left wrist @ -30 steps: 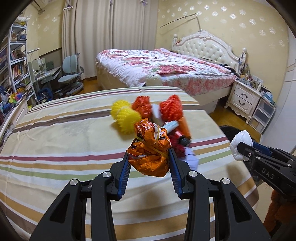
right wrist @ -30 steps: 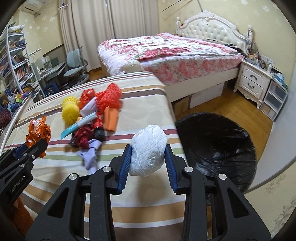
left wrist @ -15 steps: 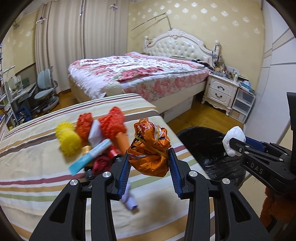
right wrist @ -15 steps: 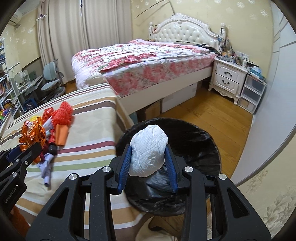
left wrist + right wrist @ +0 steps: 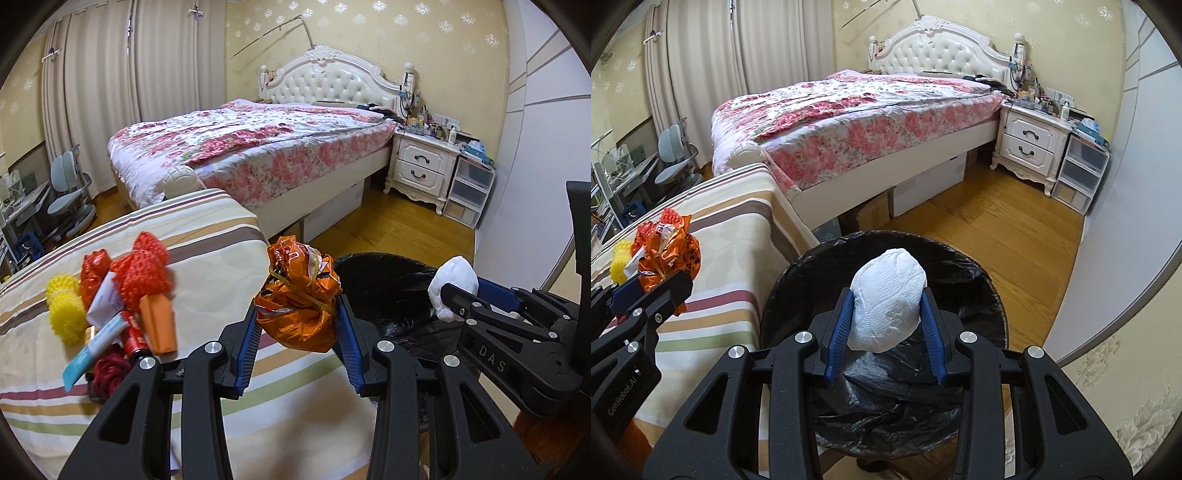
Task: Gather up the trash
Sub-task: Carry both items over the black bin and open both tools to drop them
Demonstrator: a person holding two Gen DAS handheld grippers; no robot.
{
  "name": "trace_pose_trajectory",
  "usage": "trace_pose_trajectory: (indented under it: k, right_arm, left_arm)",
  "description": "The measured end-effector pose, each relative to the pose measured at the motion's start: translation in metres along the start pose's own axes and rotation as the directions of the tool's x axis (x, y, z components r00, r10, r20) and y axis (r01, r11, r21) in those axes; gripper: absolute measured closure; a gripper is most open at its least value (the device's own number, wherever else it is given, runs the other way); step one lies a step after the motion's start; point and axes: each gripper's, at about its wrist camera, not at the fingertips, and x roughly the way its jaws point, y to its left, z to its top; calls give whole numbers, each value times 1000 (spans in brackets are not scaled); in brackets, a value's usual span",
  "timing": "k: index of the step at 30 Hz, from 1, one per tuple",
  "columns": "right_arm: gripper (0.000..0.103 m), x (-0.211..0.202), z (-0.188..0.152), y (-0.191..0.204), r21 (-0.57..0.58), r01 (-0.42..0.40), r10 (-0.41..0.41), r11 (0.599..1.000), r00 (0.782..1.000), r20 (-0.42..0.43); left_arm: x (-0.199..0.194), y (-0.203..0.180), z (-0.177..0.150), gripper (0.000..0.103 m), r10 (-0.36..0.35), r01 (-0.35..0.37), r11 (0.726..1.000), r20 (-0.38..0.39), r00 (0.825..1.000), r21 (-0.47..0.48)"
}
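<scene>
Bin point(image 5: 993, 295) floor hidden under crumpled liner, nightstand point(image 5: 424, 162) clutter too small to identify

I see a bedroom with yellow patterned wallpaper point(image 5: 424, 33) and pale closed curtains point(image 5: 110, 96). A bed point(image 5: 857, 107) with a white tufted headboard and floral quilt stands on a wooden floor point(image 5: 1008, 229), beside a white nightstand point(image 5: 1030, 144) and clear plastic drawers point(image 5: 1080, 173). Grey desk chairs point(image 5: 70, 192) sit far left.

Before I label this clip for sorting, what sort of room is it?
A home bedroom, most likely: a bed with a tufted headboard, a white nightstand, and closed curtains.
</scene>
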Motion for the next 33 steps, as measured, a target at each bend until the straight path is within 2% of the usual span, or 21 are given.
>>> trace_pose_trajectory:
  k: [26,28,30,33]
  right_arm:
    - [66,23,4,-32,55,24,-23,998,1000,-16]
    - [65,23,5,-33,58,27,-27,998,1000,-11]
    - [58,23,5,-35,61,31,-31,998,1000,-4]
    - [54,22,6,-35,65,39,-40,997,999,3]
  left_arm:
    - [49,-35,14,62,46,-42,997,-67,997,58]
    - [51,-36,14,56,49,-45,997,-68,996,66]
    - [52,-35,14,48,51,-46,997,-67,996,67]
    - [51,-35,15,39,53,-49,997,-60,997,63]
